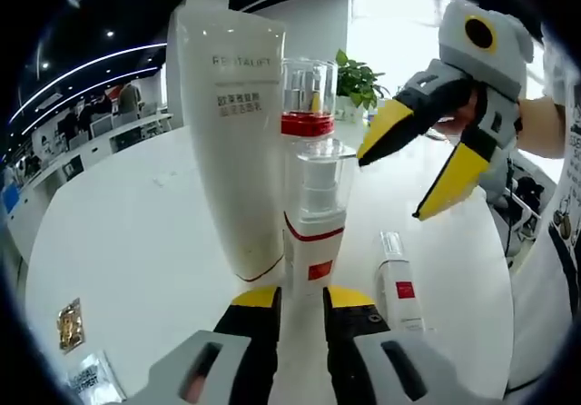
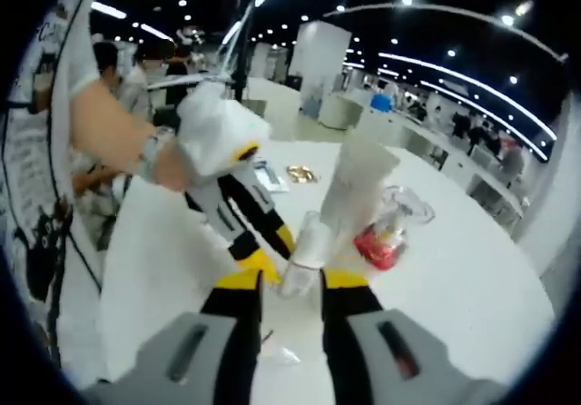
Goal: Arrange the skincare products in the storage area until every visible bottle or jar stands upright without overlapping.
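In the left gripper view we see our left gripper (image 1: 301,298) w/ its yellow-tipped jaws rising from the bottom and standing close either side of the base of a slim white pump bottle (image 1: 314,232); the bottle has a clear cap, red bands and a small red square label, and stands upright on the white table (image 1: 127,242). The jaws look clamped on its foot, though contact is hard to confirm at the tips. Just left of it, touching or nearly so, a tall cream tube (image 1: 229,133) w/ grey lettering stands on its cap end. Behind the pump bottle sits a clear jar w/ a red band (image 1: 307,101), apart from the jaws. A second small white bottle w/ red label (image 1: 399,282) lies flat on the table to the right. Upper right, the right gripper (image 1: 390,182) hangs in the air, jaws spread wide, holding nothing, a hand (image 1: 458,119) behind it. A potted plant (image 1: 359,83) is at the far table edge; a gold sachet (image 1: 70,325) lies near left. In the right gripper view the right gripper (image 2: 290,285) has jaws apart, w/ the left gripper (image 2: 268,260) and tube (image 2: 356,192) beyond, red-banded jar (image 2: 381,242) beside them.
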`<state>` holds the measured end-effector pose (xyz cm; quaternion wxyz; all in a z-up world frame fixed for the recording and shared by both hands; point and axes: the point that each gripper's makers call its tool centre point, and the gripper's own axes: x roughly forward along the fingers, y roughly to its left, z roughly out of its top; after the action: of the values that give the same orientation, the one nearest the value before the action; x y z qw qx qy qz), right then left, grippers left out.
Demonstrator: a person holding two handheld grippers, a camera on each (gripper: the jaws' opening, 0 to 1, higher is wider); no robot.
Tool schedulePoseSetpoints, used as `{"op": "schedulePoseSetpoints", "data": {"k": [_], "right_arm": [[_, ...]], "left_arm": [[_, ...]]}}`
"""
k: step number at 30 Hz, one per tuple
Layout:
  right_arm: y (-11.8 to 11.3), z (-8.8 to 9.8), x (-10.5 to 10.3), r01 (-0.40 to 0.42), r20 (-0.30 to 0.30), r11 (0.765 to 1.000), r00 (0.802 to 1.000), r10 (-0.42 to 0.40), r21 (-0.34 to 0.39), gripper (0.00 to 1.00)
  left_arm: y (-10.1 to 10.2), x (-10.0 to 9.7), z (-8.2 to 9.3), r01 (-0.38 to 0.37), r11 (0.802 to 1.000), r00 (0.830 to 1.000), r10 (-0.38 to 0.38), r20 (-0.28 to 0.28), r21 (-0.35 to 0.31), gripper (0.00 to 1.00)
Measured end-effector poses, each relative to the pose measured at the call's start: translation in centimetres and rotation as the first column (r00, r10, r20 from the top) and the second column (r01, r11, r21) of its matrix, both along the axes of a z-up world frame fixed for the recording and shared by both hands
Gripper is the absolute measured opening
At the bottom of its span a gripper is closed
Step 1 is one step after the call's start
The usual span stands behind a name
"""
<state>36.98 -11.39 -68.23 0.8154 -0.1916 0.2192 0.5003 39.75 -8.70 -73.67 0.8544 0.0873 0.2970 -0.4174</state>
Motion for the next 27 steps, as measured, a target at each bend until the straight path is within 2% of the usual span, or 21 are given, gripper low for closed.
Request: {"op": "schedulePoseSetpoints", "data": {"k": [2,3,7,11,16,22,23,27], "right_arm": [[0.1,-1.7,0.3,0.075,-0.053,0.997,0.996,-0.074,0.007,0.22],[0.2,-1.9,0.6,0.114,-0.066,0.993,0.992,-0.112,0.026,0.21],[0.6,-2.1,0.7,0.15,-0.117,0.985,0.983,-0.139,0.084,0.22],[0.4,-2.0,1.6,0.185,-0.146,0.976,0.975,-0.168,0.111,0.22],[0.3,-2.3,1.9,0.193,-0.163,0.974,0.971,-0.172,0.119,0.22],[0.9,-2.4,2.2,0.172,-0.182,0.975,0.973,-0.145,0.141,0.22],[1.0,-2.6,2.3,0.17,-0.197,0.974,0.97,-0.14,0.148,0.22],[1.1,-2.7,2.4,0.169,-0.195,0.975,0.971,-0.138,0.147,0.23]], "left_arm": [[-0.2,-0.2,-0.2,0.004,1.0,1.0,-0.004,-0.015,-0.004,0.19],[-0.2,-0.4,-0.3,0.011,1.0,1.0,-0.011,-0.023,-0.004,0.19],[-0.5,-1.0,-0.4,0.034,0.999,0.999,-0.034,-0.029,0.003,0.19],[-0.7,-1.2,-0.5,0.045,0.999,0.998,-0.045,-0.036,0.001,0.19],[-0.8,-1.7,-0.4,0.062,0.998,0.997,-0.062,-0.037,0.009,0.19],[-0.6,-0.6,-0.4,0.034,0.999,0.999,-0.034,-0.015,0.017,0.19],[-0.7,-0.5,-0.3,0.034,0.999,0.999,-0.034,-0.015,0.014,0.19],[-0.7,-0.9,-0.2,0.043,0.998,0.999,-0.042,-0.009,0.036,0.18]]}}
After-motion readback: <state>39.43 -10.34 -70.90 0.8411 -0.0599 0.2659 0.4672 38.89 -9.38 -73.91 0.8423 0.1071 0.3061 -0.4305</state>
